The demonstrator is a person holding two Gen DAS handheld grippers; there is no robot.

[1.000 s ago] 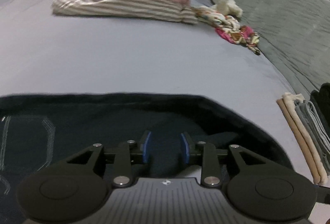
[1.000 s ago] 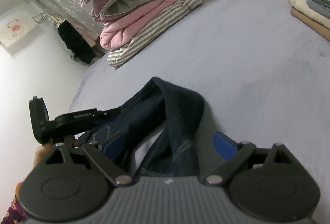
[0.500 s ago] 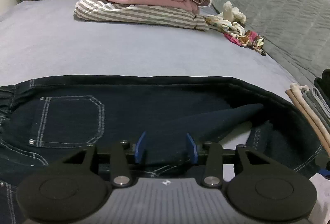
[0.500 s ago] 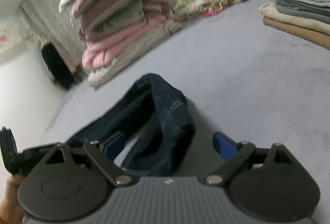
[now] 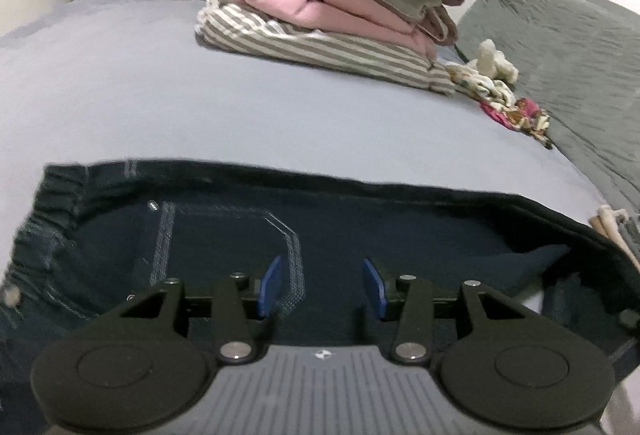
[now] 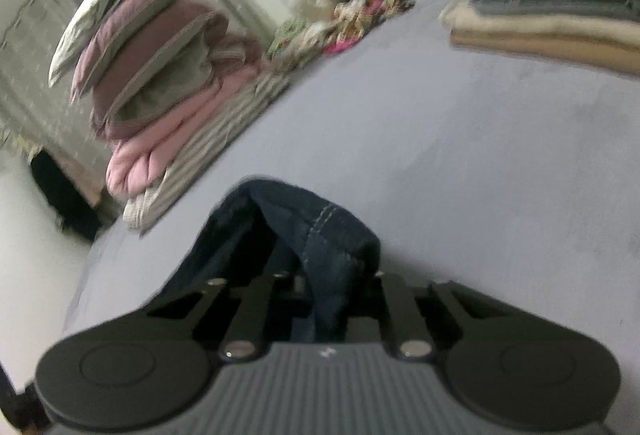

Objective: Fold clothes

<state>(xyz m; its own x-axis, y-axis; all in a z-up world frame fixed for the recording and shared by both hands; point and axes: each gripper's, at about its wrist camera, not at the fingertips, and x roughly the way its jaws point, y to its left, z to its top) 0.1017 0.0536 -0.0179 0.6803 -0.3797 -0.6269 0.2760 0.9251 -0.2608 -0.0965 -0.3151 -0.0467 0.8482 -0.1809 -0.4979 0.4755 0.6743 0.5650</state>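
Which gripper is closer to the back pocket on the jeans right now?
Left. The left gripper hovers open right over the back pocket of the jeans. The right gripper is shut on a bunched fold of the jeans elsewhere; no pocket shows in its view.

**Jeans spread across the near edge of a bed, piles of laundry beyond**

The jeans [image 5: 360, 235] lie flat on the bed [image 5: 200, 107], waistband to the left, directly under the left gripper [image 5: 322, 285]. Behind them, a stack of bedding [image 5: 332, 7] sits at the far side. Right of it lies a small heap of loose clothes [image 5: 504, 99] (just beside the stack). A pile of folded clothes [image 6: 560, 15] rests at the right edge.
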